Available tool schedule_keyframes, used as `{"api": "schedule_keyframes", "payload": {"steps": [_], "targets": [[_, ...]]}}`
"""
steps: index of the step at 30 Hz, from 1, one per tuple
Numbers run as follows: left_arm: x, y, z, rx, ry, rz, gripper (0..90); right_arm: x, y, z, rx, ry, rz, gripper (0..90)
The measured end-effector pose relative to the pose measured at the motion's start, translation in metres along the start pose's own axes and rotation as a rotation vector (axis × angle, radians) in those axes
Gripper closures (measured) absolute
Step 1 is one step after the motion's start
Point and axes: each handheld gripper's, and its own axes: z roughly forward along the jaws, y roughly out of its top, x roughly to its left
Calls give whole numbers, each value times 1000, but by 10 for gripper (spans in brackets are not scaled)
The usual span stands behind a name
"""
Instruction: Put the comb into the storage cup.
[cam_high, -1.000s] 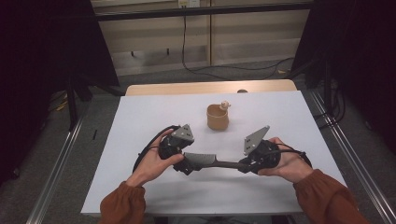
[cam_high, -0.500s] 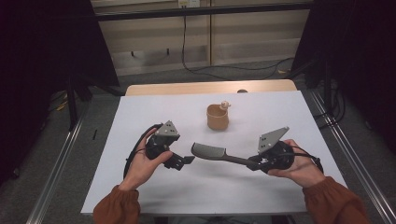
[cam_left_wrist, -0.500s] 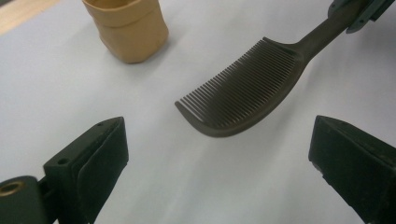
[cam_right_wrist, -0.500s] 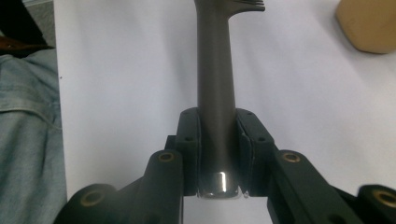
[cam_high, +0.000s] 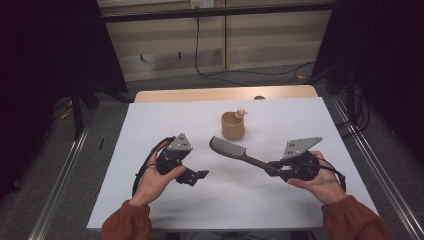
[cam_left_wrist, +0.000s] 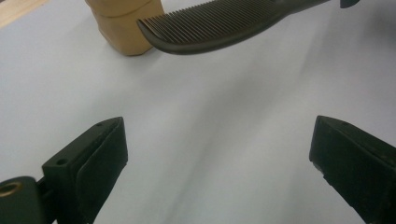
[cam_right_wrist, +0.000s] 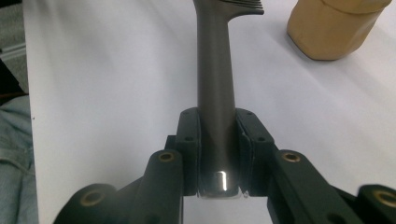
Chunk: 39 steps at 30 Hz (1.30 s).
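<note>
A dark grey comb, held by its handle end, hangs level above the table.

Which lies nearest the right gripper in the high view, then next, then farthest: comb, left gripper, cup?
1. Comb: clamped in the right gripper, reaching up-left.
2. Cup: beyond the comb's toothed end, mid-table.
3. Left gripper: across the table on the left, open.

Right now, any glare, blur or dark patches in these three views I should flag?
High view: dim overall, surroundings near black, white table evenly lit, soft shadows under both hands. Left gripper view: the comb teeth are sharp, while the near fingers are soft. Right gripper view: a small bright glint on the comb's handle end between the right gripper fingers; the tan cup is slightly soft.
</note>
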Motion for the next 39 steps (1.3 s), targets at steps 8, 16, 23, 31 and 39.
{"api": "schedule_keyframes", "payload": {"steps": [8, 16, 23, 31, 39], "targets": [[-3, -1, 4, 11, -5, 4, 44, 2, -7, 5, -54, 5, 22, 727], [-6, -3, 8, 20, -12, 14, 44, 1, -13, 5, -122, -24, 64, 727], [-8, -4, 13, 37, -15, 27, 44, 4, -17, 7, -183, -24, 75, 727], [-11, -4, 15, 36, -17, 32, 44, 8, -18, 11, -279, -12, 98, 727], [-12, -4, 15, 19, -9, 24, 44, 15, -18, 12, -368, -10, 98, 727]]}}
